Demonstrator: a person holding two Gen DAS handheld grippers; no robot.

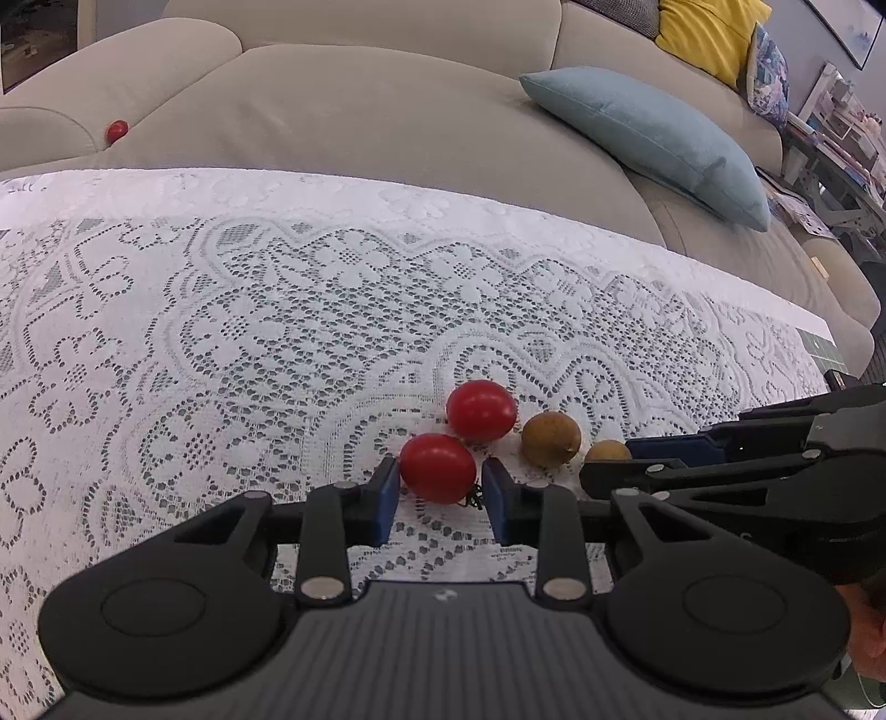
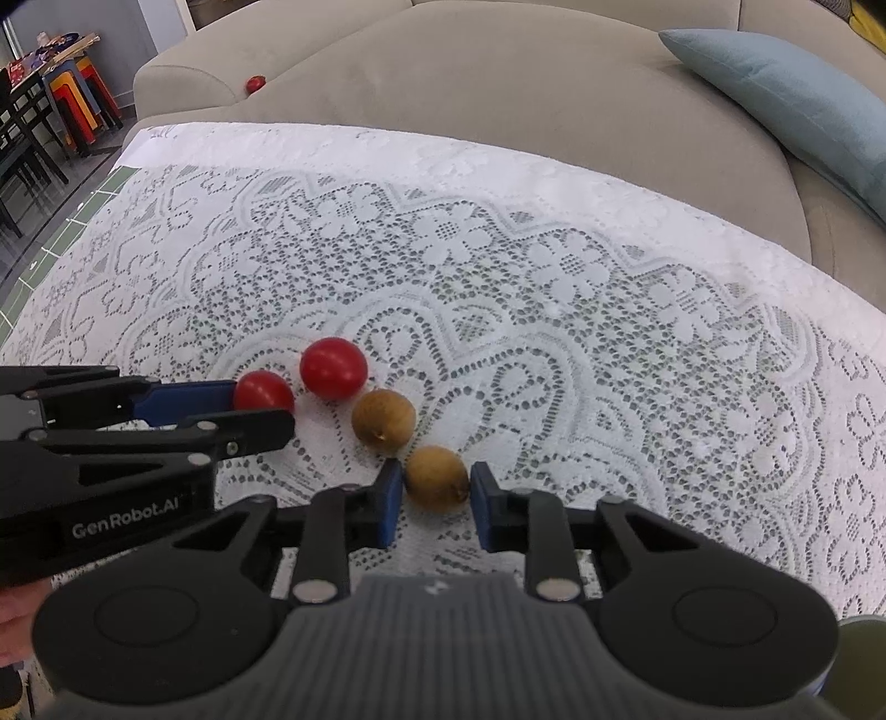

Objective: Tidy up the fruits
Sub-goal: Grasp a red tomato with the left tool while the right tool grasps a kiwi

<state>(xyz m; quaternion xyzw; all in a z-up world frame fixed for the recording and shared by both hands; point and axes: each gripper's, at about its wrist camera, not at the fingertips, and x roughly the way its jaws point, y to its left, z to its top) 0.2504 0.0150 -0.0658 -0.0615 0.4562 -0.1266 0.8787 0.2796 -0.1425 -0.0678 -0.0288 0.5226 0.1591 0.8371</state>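
On the white lace tablecloth [image 1: 277,310] lie two red cherry tomatoes and two brown round fruits in a short row. My left gripper [image 1: 440,476] has its blue pads closed against the sides of the nearer tomato [image 1: 437,468]; the other tomato [image 1: 480,410] touches it just behind. In the right wrist view my right gripper [image 2: 436,482] is shut on the nearer brown fruit [image 2: 436,477], with the second brown fruit [image 2: 384,418] close behind. The left gripper [image 2: 260,410] comes in from the left with its tomato [image 2: 263,390] at its tip.
A third small red tomato [image 1: 117,130] rests in a fold of the beige sofa [image 1: 360,122] behind the table. A light blue cushion [image 1: 653,138] and a yellow cushion [image 1: 714,33] lie on the sofa. Dark chairs [image 2: 22,144] stand far left. A green rim [image 2: 861,653] shows at bottom right.
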